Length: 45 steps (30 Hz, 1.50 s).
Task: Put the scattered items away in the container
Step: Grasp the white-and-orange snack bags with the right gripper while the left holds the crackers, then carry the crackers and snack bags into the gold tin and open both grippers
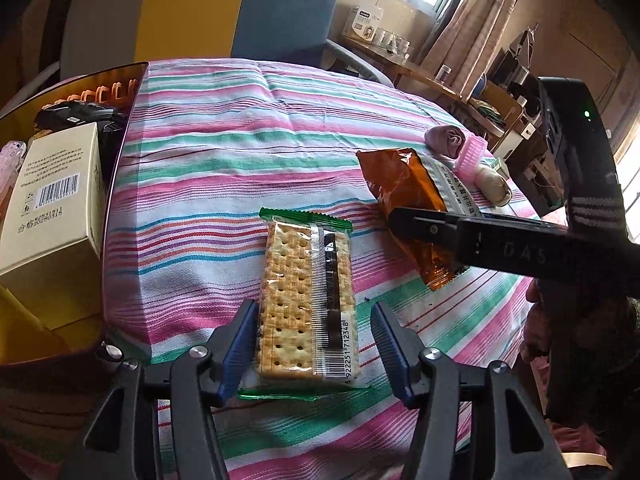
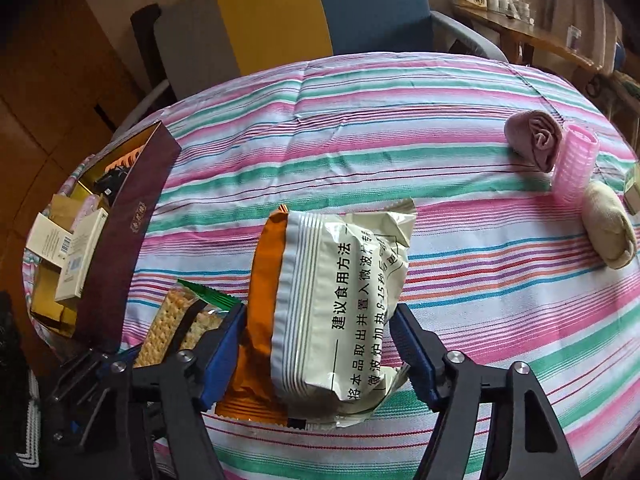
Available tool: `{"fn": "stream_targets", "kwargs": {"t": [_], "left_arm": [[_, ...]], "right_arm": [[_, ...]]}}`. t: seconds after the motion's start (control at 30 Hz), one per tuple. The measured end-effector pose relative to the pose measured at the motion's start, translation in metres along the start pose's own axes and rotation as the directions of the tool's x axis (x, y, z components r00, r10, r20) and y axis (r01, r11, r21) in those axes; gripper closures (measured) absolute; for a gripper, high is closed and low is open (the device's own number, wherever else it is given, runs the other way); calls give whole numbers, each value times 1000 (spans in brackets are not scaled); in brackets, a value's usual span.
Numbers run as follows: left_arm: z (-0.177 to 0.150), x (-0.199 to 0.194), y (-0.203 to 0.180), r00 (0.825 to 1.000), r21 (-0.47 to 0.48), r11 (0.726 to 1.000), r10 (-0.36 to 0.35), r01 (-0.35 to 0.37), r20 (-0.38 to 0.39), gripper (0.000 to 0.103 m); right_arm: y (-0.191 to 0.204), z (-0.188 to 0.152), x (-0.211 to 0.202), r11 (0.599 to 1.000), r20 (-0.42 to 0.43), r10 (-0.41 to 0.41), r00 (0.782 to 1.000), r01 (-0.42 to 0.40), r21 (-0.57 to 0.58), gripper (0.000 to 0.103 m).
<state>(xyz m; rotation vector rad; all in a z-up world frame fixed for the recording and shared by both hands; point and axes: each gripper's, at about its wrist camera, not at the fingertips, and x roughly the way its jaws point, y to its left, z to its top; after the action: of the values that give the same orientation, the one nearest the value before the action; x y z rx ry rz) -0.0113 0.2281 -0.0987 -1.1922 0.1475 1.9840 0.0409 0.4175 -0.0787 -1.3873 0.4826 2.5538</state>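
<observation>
A clear pack of crackers (image 1: 308, 296) with green ends lies on the striped cloth between the fingers of my left gripper (image 1: 316, 340). Its left pad touches the pack's edge and its right pad stands clear, so it is open. My right gripper (image 2: 316, 344) has both pads against the sides of an orange and white snack packet (image 2: 332, 304), which still rests on the cloth; that packet (image 1: 408, 200) shows under the right gripper's finger in the left wrist view. The dark maroon box (image 2: 136, 208) stands at the table's left edge, holding a beige carton (image 1: 56, 200) and several other items.
At the far right lie a rolled mauve sock (image 2: 532, 140), a pink hair roller (image 2: 576, 164), a cream sock (image 2: 608, 232) and a small carton (image 2: 634, 188). A blue chair (image 2: 376, 4) stands behind the table. The striped cloth (image 2: 360, 120) covers the round table.
</observation>
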Motion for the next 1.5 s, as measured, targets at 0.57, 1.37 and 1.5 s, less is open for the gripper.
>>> {"fn": "stream_targets", "kwargs": {"t": [0.57, 1.37, 1.5], "left_arm": [[1, -39, -9, 994, 52, 999, -12, 6, 109, 56], [-20, -140, 149, 924, -327, 920, 302, -217, 234, 56], [-13, -129, 161, 923, -332, 914, 317, -235, 220, 56]], "right_arm": [[-13, -25, -30, 994, 55, 100, 993, -102, 34, 37], [186, 44, -39, 886, 45, 381, 923, -351, -304, 37], [223, 61, -22, 871, 27, 394, 919, -364, -331, 37]]}}
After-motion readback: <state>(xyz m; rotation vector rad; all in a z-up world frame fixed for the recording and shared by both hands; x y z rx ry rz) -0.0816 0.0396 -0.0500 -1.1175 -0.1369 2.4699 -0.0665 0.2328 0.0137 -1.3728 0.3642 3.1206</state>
